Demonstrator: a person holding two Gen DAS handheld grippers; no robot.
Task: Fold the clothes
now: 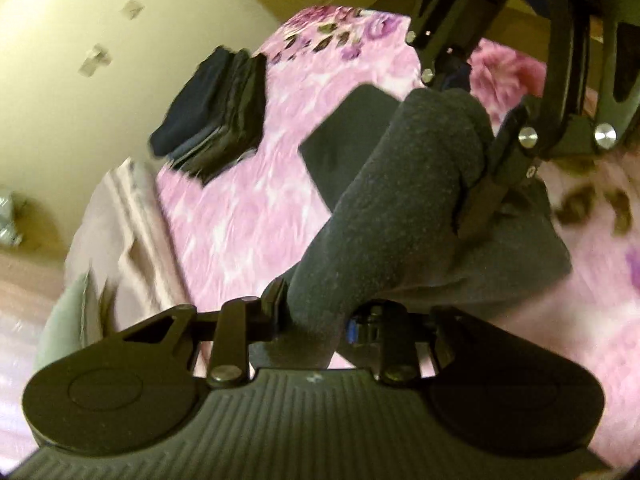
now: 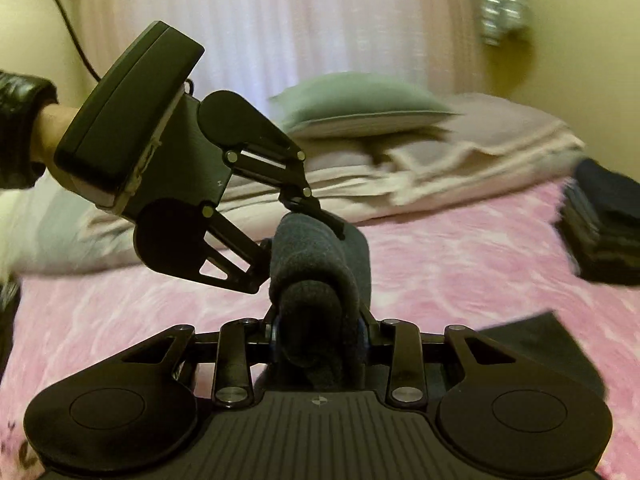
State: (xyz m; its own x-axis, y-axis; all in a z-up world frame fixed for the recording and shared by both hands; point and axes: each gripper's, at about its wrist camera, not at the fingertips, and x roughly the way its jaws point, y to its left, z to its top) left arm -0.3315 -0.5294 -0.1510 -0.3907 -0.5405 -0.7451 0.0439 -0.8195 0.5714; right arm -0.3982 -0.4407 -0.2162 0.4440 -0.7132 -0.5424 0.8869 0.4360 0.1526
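You hold one grey garment (image 1: 400, 200) bunched between left gripper (image 1: 320, 320) and right gripper (image 2: 318, 332), above the bed (image 2: 440, 264); a folded stack (image 2: 600, 220) sits near it, this piece remaining unfolded.

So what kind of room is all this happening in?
Most likely a bedroom. The work surface is a bed with a pink flowered cover, a pillow lies at its head in front of a curtain, and a stack of folded dark clothes sits on the cover.

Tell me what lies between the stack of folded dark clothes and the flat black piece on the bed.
Only bare pink floral bedspread separates stack and black piece, in the left wrist view.
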